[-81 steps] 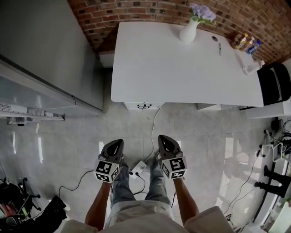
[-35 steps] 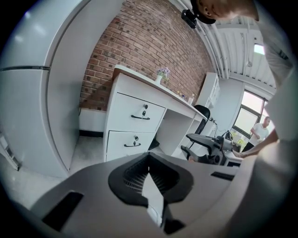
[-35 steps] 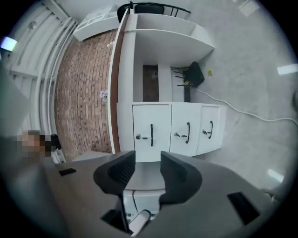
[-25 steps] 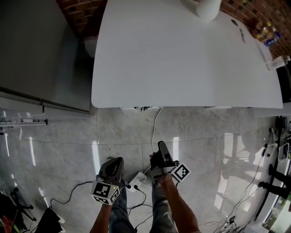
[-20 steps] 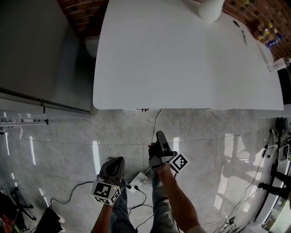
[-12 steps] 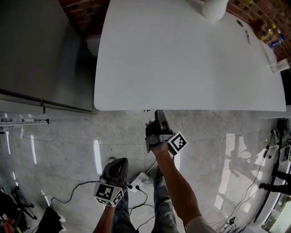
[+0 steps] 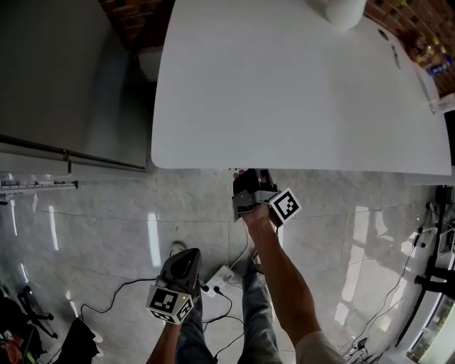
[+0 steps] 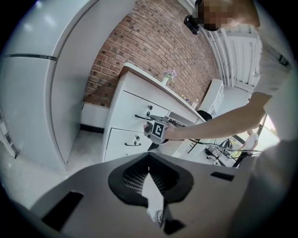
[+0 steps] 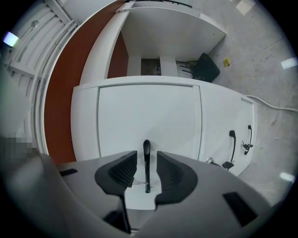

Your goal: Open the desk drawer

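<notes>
The white desk [image 7: 284,85] fills the top of the head view, and its drawers are hidden under the top there. In the right gripper view the top drawer front [image 9: 149,111] faces me, and its black bar handle [image 9: 146,148] stands between the jaws of my right gripper [image 9: 147,160]. The jaws are closing, with a narrow gap left on each side of the handle. In the head view, the right gripper [image 7: 250,176] reaches under the desk's front edge. My left gripper [image 7: 183,253] hangs low over the floor, shut and empty, away from the desk.
A white vase [image 7: 346,11] stands at the back of the desk top. A tall grey cabinet [image 7: 64,78] stands left of the desk. A power strip [image 7: 217,279] and cables lie on the tiled floor by my feet. Lower drawers with handles [image 9: 232,142] lie beside the top one.
My right gripper has moved forward from over the floor to the desk's front edge, and its tips are now under the top. The left gripper has stayed in place.
</notes>
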Motion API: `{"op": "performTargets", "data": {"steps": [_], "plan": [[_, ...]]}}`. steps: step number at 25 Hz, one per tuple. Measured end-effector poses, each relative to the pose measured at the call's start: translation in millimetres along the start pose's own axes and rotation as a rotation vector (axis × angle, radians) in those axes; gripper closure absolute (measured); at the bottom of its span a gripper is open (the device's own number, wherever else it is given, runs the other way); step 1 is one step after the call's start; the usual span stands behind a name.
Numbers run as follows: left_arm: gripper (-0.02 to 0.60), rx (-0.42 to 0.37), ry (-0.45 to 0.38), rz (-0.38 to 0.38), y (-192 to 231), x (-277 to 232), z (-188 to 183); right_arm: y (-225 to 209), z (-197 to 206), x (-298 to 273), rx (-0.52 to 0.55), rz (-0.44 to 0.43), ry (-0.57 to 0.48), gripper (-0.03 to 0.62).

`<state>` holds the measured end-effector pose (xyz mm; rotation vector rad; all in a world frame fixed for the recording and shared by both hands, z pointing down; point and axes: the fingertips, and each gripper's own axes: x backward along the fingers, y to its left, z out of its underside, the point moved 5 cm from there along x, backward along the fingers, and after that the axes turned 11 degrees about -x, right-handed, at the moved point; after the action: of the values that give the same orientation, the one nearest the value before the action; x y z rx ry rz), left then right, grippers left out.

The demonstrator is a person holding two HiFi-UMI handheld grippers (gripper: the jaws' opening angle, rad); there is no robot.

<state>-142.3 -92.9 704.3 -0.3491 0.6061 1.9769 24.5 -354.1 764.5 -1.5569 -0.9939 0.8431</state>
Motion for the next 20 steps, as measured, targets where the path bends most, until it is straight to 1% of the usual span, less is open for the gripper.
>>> {"op": "performTargets", "data": {"steps": [2, 3, 5, 15, 20], "plan": [[0.569, 0.001, -0.001, 0.0, 0.5, 0.0, -0.8, 0.5, -0.6, -1.8, 0.003, 0.016, -0.015, 0.502], [0.569, 0.002, -0.002, -0.001, 0.9, 0.1, -1.2, 0.9, -0.8, -2.5, 0.001, 0.022, -0.021, 0.507], [0.569, 0.002, -0.003, -0.002, 2.0, 0.6, -2.1, 2.6, -0.2, -3.9, 0.002, 0.027, -0.022, 0.551], [0.569, 0.01, -0.003, -0.006, 2.9, 0.4, -0.4, 5.3, 0.1, -3.1, 0.024, 0.026, 0.011, 0.557], [0.569, 0.009, -0.01, -0.004, -0.3, -0.7, -3.0, 6.1, 3.7, 4.3, 0.012, 0.035, 0.002, 0.559]]}}
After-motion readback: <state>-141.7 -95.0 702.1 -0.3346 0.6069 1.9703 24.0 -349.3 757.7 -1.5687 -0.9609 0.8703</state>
